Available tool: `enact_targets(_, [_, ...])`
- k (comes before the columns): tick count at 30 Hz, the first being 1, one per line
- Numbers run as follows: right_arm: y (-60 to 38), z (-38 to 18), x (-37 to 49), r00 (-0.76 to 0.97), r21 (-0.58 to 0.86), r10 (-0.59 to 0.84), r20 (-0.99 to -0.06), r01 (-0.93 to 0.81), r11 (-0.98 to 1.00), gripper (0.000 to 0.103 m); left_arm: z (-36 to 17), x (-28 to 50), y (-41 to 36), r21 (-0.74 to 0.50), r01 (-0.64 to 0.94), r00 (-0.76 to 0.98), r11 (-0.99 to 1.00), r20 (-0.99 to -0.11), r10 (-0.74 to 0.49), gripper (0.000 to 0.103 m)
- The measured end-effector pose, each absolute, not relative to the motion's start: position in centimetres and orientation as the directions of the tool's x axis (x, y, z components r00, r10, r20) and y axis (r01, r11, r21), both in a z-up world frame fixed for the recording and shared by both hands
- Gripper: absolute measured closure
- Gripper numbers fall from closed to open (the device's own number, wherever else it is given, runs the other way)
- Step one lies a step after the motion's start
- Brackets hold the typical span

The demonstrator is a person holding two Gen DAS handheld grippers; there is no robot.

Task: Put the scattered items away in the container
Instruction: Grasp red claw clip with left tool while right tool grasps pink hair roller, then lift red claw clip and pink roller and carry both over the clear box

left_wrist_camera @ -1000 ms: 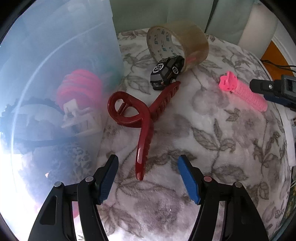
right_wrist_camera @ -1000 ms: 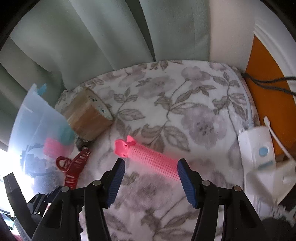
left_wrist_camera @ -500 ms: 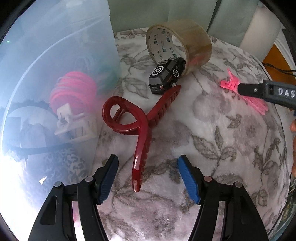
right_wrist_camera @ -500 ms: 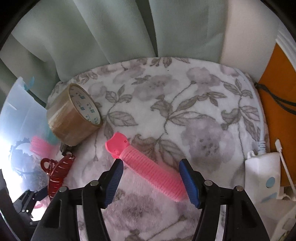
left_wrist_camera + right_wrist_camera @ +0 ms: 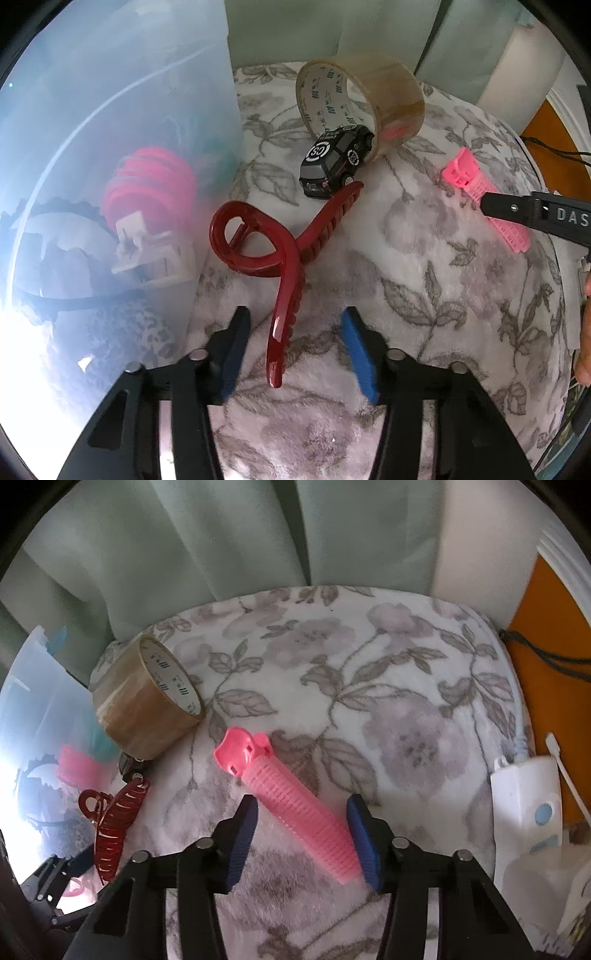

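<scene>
Now the right gripper (image 5: 301, 836) is straddling the ribbed pink hair roller (image 5: 291, 805), jaws wide, the roller lying slanted on the floral blanket (image 5: 369, 672); a second ago it sat ahead of the fingertips. Likewise the left gripper (image 5: 295, 349), also spread, is closing around the dark red claw clip (image 5: 280, 258). Only the left view is showing the toy car (image 5: 336, 160) against the tape roll (image 5: 360, 99) and the translucent container (image 5: 110, 184) at left.

Left claw (image 5: 295, 347) wide apart around tip of red hair clip (image 5: 284, 258); toy car (image 5: 336, 160) against tape roll (image 5: 360, 99); container (image 5: 110, 166) at left.
</scene>
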State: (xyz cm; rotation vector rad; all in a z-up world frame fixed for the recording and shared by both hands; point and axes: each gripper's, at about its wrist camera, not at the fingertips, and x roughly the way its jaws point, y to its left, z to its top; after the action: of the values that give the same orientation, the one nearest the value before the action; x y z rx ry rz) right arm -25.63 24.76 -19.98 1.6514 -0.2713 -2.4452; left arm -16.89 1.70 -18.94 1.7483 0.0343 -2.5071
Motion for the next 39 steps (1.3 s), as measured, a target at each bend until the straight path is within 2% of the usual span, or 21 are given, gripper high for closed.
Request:
enact_targets(4, [25.3,-19.9,-25.1,-0.366,0.273,-0.258,-0.894,0.009,-0.962,0.062,-18.6,-16.9,1.6,0.022,0.076,-0.343,-0.997,-0.938,-0.047,0.074])
enact_targets(10, [26.4,-19.1,-23.1,-0.381,0.339,-0.295,-0.876,-0.051,-0.94,0.067,-17.8,-16.8,1.9,-0.015,0.067,-0.334,-0.998,-0.942,-0.008,0.088])
enact_targets(18, [27.8,-17.9,-20.5,-0.406,0.411,-0.338,-0.849,-0.106,-0.905,0.073,-17.6,-15.4,2.3,-0.036,0.054,-0.342,-0.998,-0.94,0.016,0.092])
enact_targets(39, [27.7,-14.3,-12.5,-0.468,0.519,-0.417,-0.779,-0.107,-0.848,0.073,-11.8,-11.7,4.7,-0.098,-0.063,-0.439,-0.993,-0.891,0.116,0.094])
